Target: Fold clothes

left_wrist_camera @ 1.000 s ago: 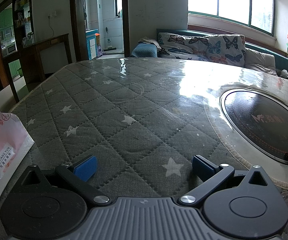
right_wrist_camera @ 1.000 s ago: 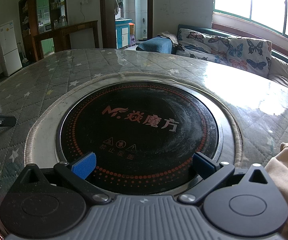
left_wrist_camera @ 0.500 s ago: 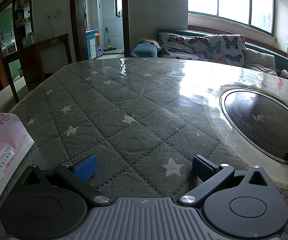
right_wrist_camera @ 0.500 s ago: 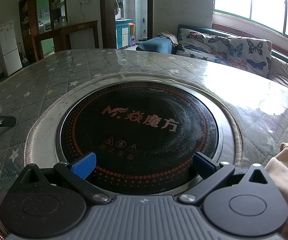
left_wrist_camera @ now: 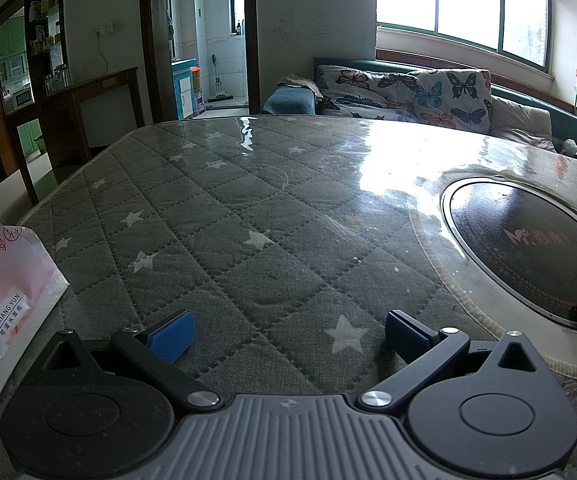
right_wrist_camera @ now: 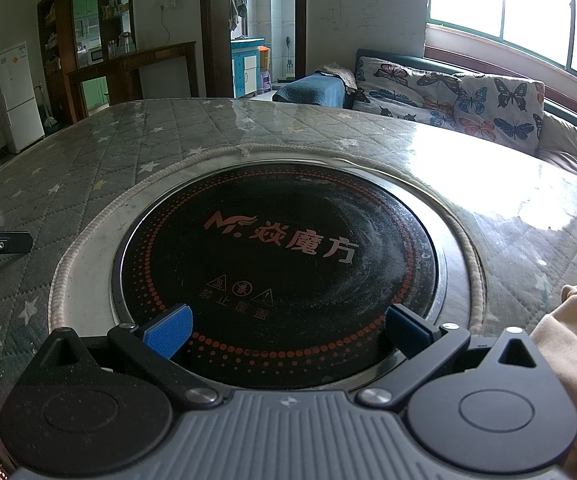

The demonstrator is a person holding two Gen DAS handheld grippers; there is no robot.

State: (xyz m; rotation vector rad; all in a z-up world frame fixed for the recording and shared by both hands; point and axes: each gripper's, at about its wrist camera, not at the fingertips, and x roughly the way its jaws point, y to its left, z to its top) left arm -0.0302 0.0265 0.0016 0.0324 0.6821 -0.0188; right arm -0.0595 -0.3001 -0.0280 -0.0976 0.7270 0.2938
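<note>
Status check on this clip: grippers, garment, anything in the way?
Left gripper open, empty, over quilted table. Right gripper open, empty, above round cooktop. Beige garment at right edge, untouched. Path clear.

Table (left_wrist_camera: pixel 216 216) under a grey quilted cover with white stars and a glossy clear sheet; round black induction hob (right_wrist_camera: pixel 276 276) set into it, printed with orange characters and ringed by a steel rim. White-and-pink paper bag (left_wrist_camera: pixel 4 304) at the table's left edge. Behind: sofa with butterfly-print cushions (right_wrist_camera: pixel 460 96) below the window (left_wrist_camera: pixel 460 0), white fridge (right_wrist_camera: pixel 18 96) beside dark wooden shelving (right_wrist_camera: pixel 84 44).
</note>
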